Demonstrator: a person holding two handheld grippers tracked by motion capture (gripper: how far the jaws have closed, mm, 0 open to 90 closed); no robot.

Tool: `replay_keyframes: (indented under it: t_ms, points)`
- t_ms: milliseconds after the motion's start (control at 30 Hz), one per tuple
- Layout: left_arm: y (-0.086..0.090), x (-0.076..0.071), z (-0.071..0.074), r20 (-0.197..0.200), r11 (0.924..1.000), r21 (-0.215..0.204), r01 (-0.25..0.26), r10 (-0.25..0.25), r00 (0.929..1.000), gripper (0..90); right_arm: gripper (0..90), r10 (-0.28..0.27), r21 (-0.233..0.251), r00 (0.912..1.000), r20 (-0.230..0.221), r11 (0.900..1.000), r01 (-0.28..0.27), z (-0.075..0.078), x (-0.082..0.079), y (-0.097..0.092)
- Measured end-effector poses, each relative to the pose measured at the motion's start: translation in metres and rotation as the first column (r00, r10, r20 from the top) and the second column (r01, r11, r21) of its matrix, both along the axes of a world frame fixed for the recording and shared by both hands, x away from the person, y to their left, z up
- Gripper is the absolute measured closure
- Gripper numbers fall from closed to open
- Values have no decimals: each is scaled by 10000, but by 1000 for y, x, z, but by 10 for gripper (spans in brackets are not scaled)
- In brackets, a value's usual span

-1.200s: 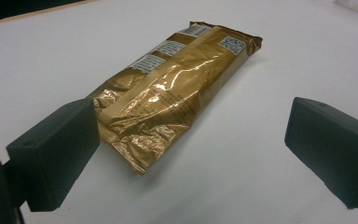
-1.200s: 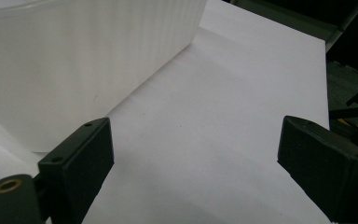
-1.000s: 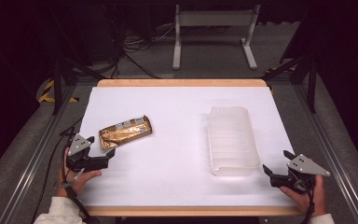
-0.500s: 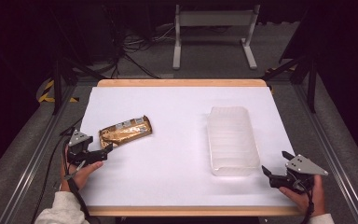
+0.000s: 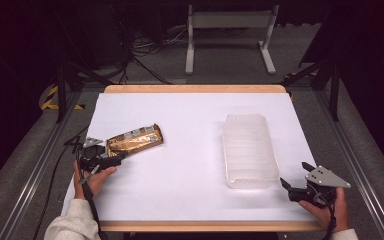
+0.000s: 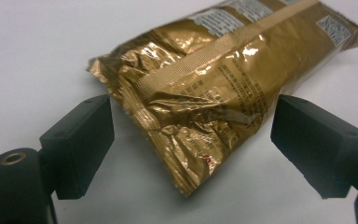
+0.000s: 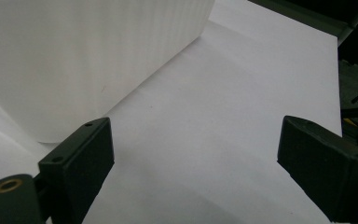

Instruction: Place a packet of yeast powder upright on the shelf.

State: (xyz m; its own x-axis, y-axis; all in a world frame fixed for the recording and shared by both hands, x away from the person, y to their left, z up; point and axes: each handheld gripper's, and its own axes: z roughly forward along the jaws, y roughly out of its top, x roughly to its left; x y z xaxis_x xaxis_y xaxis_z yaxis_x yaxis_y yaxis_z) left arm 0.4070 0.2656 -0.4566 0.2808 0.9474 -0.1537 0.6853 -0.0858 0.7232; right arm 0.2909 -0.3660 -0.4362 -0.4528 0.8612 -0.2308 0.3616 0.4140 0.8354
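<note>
A crinkled gold foil packet (image 5: 132, 140) (image 6: 223, 79) lies flat on the white table at the left. My left gripper (image 5: 112, 159) (image 6: 191, 140) is open right at the packet's near end, and its jaws stand on either side of that end without touching it. A translucent white plastic box (image 5: 249, 149) (image 7: 74, 51) stands on the right half of the table. My right gripper (image 5: 291, 185) (image 7: 193, 158) rests open near the front right corner, just beside the box's near end, with bare table between its jaws.
The white table top (image 5: 190, 120) has a wooden rim (image 5: 195, 88) at the back and front. Dark floor, cables and a metal stand (image 5: 230, 30) lie beyond the far edge. Metal rails run along both sides of the table.
My left gripper has moved forward and slightly right, up to the gold packet's near end. The right gripper has stayed put.
</note>
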Motion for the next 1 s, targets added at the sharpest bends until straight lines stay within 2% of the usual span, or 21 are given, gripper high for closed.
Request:
replay_keyframes:
  t_ms: [67,100,233,267,300,333,367,433,500,567,633,700,733,767,833,867,900,933,967,1000]
  points:
    - [0,2,-2,-110,9999,-102,-91,89,9999,158,112,-14,-4,10000,-19,10000,14,0,0,0]
    - [2,3,-2,-70,9992,-352,-196,194,9998,167,112,-11,4,10000,-32,10000,11,0,0,0]
    - [3,4,-2,-154,9990,-404,-196,190,9997,173,113,-26,35,10000,-15,10000,26,0,-1,0]
    - [5,5,-1,-143,9978,-630,-186,177,9997,187,113,-31,50,10000,-25,10000,31,0,0,-1]
    - [5,5,-1,-143,9978,-630,-186,177,9997,228,113,-31,50,10000,-25,10000,31,0,0,-1]
    - [6,5,-1,-147,9953,-953,-144,131,9998,228,112,-29,52,10000,-60,10000,30,0,0,-1]
    - [7,7,0,-207,9948,-1013,-144,124,9997,269,112,-20,43,10000,-55,10000,21,0,0,0]
    - [6,9,0,-209,9936,-1125,-143,120,9997,293,113,-7,24,10000,-55,10000,7,-1,0,1]
    - [6,12,0,-246,9929,-1171,-202,174,9995,344,112,29,-12,10000,-62,10000,-29,-1,0,2]
    - [6,14,0,-244,9886,-1503,-46,10,9997,437,113,57,-43,10000,-42,10000,-58,-1,0,3]
    - [4,16,0,-179,9898,-1422,39,-65,9998,526,112,1,-10,10000,-27,10000,-1,0,0,2]
    - [4,18,-1,-224,9860,-1660,147,-187,9996,619,113,-23,46,10000,-63,10000,23,0,0,1]
    - [3,19,0,-63,9863,-1637,206,-220,9997,670,113,-31,52,10000,-70,10000,31,0,0,1]
    - [3,19,2,98,9864,-1626,230,-217,9997,772,113,-42,39,10000,-67,10000,43,0,0,1]
    - [-1,19,5,290,9902,-1322,457,-423,9987,851,114,-9,60,10000,-52,10000,9,0,0,1]
    - [-3,19,5,365,9920,-1159,504,-464,9983,867,114,-20,47,10000,-49,10000,21,0,0,1]
    - [-4,20,6,425,9903,-1206,693,-646,9970,876,114,-23,45,10000,-53,10000,23,0,0,1]
    - [-5,19,6,516,9920,-952,831,-784,9956,884,114,-21,53,10000,-69,10000,21,0,0,0]
    - [-6,18,8,730,9932,-842,800,-739,9946,886,114,-36,38,10000,-76,10000,36,0,0,0]
    - [-6,18,8,730,9932,-842,800,-739,9946,888,114,-36,38,10000,-76,10000,36,0,0,0]
